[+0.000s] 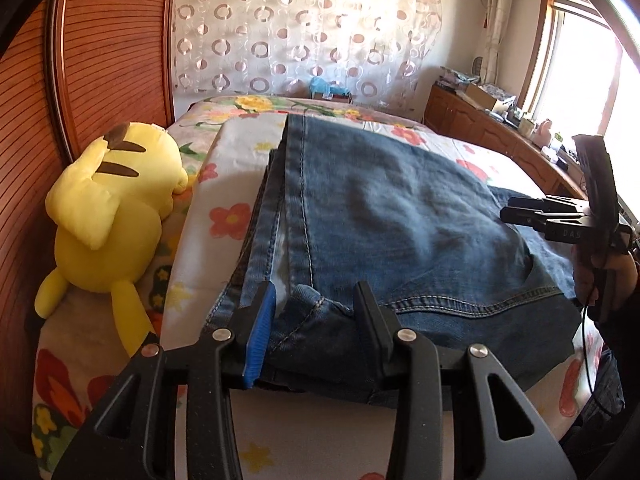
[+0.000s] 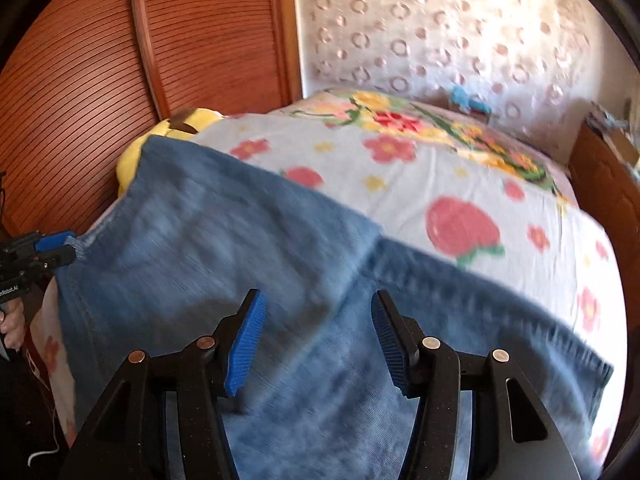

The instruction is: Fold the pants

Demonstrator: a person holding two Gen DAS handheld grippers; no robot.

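Blue denim pants (image 1: 392, 216) lie on the flowered bed, folded lengthwise with one leg over the other. My left gripper (image 1: 316, 300) is open, its fingers astride a bunched fold at the near left edge of the denim. In the right wrist view the pants (image 2: 240, 256) fill the foreground, and my right gripper (image 2: 318, 312) is open just above the cloth, holding nothing. The right gripper also shows at the right of the left wrist view (image 1: 520, 210). The left gripper shows at the left edge of the right wrist view (image 2: 60, 246).
A yellow plush toy (image 1: 116, 216) lies at the bed's left side against a wooden slatted headboard (image 1: 100, 40). A wooden cabinet (image 1: 492, 128) with clutter stands at the right under a window. A patterned curtain (image 1: 304, 28) hangs behind the bed.
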